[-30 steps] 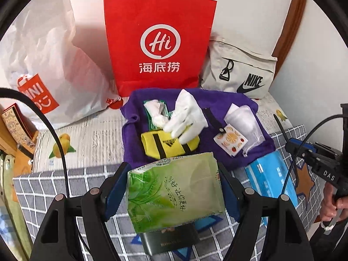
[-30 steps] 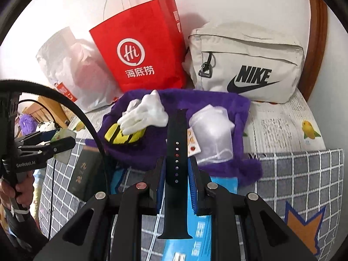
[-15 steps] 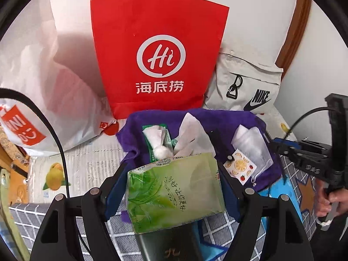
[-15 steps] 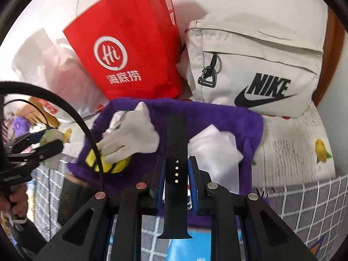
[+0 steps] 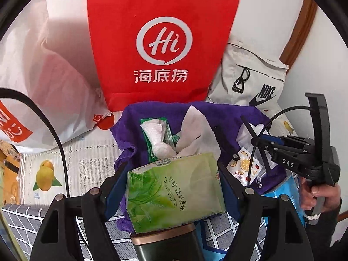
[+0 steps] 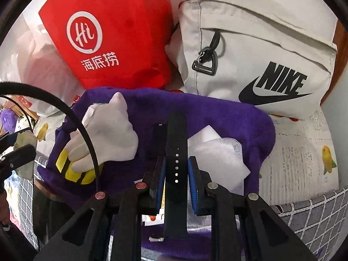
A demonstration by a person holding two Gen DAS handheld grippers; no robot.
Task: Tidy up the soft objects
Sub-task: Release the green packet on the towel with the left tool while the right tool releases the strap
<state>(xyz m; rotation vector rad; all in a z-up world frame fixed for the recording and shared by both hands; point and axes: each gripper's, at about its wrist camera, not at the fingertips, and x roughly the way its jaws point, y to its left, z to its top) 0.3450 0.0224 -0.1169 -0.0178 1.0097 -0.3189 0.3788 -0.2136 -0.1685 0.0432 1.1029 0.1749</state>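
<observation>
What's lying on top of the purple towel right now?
On the purple towel: a white glove lying over a yellow item, a clear pouch, and an opened green wipe packet. What lies beneath the glove's palm is hidden.

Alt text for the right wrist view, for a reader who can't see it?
The right gripper is shut on a black watch strap, held above a purple towel carrying a white glove. Behind stand a red paper bag and a beige Nike bag.

Both cameras look forward from close up at the purple towel [image 5: 228,117] [image 6: 217,113], the left one from the left, both seeing the red bag [image 5: 161,39] [image 6: 113,32].
</observation>
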